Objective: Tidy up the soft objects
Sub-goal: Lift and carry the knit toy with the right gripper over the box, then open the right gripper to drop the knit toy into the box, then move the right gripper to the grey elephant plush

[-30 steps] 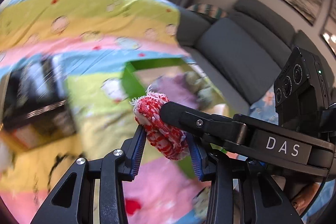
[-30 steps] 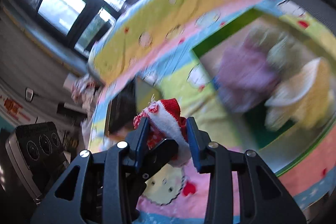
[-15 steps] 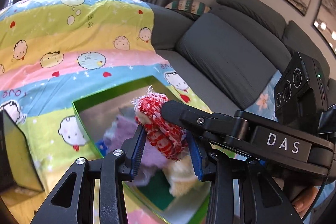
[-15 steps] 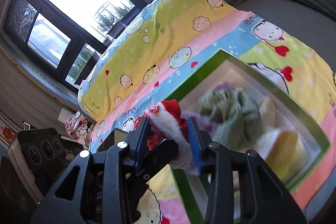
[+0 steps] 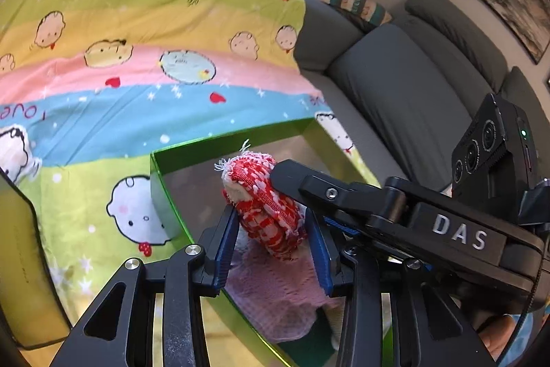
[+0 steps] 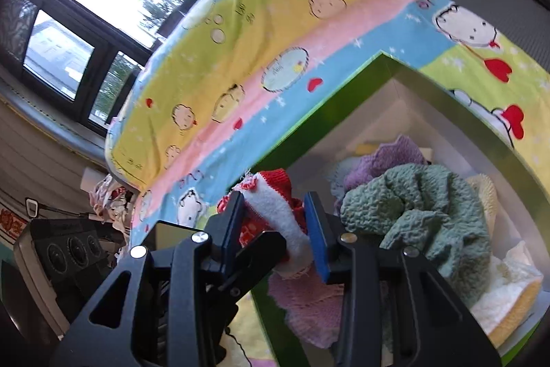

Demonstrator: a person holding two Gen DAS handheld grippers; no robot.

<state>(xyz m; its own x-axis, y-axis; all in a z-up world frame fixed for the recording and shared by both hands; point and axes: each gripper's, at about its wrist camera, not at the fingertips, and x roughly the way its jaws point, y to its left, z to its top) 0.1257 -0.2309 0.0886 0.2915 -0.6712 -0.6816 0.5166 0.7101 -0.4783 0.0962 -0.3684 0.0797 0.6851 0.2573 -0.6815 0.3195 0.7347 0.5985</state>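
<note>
Red-and-white knitted cloth sits gripped by your left fingers and right fingers above the green box already holding several cloths, not yet dropped.

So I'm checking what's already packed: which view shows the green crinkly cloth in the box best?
The right wrist view: the green crinkly cloth lies in plain sight on the pile inside the green box, just right of the tongs. The left wrist view shows none of it; there only a pink cloth shows in the box.
</note>
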